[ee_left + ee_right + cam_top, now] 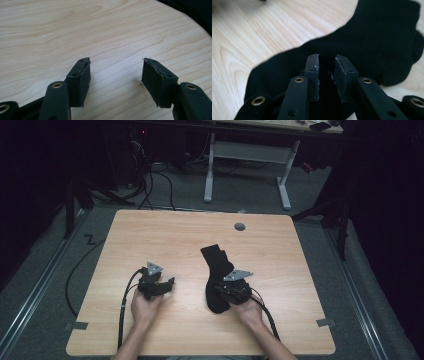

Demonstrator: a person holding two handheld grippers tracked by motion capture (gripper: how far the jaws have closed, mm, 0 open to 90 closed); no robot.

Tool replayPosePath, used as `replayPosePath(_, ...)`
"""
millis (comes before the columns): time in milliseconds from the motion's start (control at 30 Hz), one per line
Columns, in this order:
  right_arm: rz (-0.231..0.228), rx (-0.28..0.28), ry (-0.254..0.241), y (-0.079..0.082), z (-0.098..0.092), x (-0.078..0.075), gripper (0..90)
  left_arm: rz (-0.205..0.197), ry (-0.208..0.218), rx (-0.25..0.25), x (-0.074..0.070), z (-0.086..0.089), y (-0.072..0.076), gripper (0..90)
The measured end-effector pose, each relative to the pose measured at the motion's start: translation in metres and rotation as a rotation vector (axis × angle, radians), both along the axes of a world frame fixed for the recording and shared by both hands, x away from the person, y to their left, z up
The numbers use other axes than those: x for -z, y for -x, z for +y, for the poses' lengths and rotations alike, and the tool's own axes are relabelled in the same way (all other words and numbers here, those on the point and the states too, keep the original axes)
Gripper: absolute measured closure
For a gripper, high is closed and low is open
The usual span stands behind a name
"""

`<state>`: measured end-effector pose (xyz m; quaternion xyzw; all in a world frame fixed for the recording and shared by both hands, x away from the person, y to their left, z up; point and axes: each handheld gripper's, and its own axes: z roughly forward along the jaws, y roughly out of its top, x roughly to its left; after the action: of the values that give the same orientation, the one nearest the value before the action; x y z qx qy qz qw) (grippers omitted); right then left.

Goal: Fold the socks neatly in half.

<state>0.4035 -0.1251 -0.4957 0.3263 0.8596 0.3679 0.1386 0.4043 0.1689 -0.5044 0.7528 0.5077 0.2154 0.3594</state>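
Observation:
A black sock (216,270) lies flat on the wooden table (175,235), running from mid-table toward the person's right hand. My right gripper (222,292) is low over the sock's near end. In the right gripper view its jaws (327,65) stand a narrow gap apart above the ribbed black sock (367,37), and the pads do not press on the fabric. My left gripper (167,284) rests to the left of the sock, pointing toward it. Its jaws (116,72) are wide open over bare wood with nothing between them. A dark fabric edge (197,10) shows at the upper right there.
A round cable hole (240,226) sits near the table's far edge. Tape marks (76,325) (325,322) lie at the two near corners. Beyond the table stand a white desk frame (245,165) and floor cables (150,185).

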Motion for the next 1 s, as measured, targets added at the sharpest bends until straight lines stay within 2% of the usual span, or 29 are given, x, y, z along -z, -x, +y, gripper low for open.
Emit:
replayPosePath(233, -0.019, -0.024, 0.013, 0.011, -0.002, 0.003, 71.2, -0.018, -0.002, 0.097, -0.017, -0.035, -0.01, 40.5)
replayPosePath(433, -0.035, -0.051, 0.02, 0.028, -0.002, 0.005, 70.3, -0.028, 0.003, 0.166, -0.032, -0.065, -0.02, 39.6)
replayPosePath(500, -0.051, -0.054, 0.021, 0.032, -0.004, 0.006, 70.1, -0.027, -0.007, 0.182, -0.034, -0.075, -0.025, 39.3)
replayPosePath(567, -0.043, -0.051, 0.004, 0.034, -0.006, 0.007, 69.7, -0.015, -0.03, 0.198, -0.035, -0.085, -0.031, 39.2)
replayPosePath(767, -0.052, -0.049, 0.005, 0.039, -0.007, 0.008, 68.1, 0.021, -0.02, 0.223, -0.033, -0.107, -0.046, 38.3)
replayPosePath(867, -0.053, -0.05, -0.006, 0.039, -0.007, 0.009, 66.8, 0.01, -0.014, 0.213, -0.031, -0.111, -0.052, 38.4)
replayPosePath(933, -0.057, -0.051, -0.002, 0.039, -0.007, 0.009, 66.4, 0.022, -0.007, 0.209, -0.03, -0.113, -0.059, 38.3)
replayPosePath(1000, -0.061, -0.054, -0.005, 0.039, -0.007, 0.009, 66.2, 0.028, -0.017, 0.204, -0.03, -0.116, -0.064, 37.7)
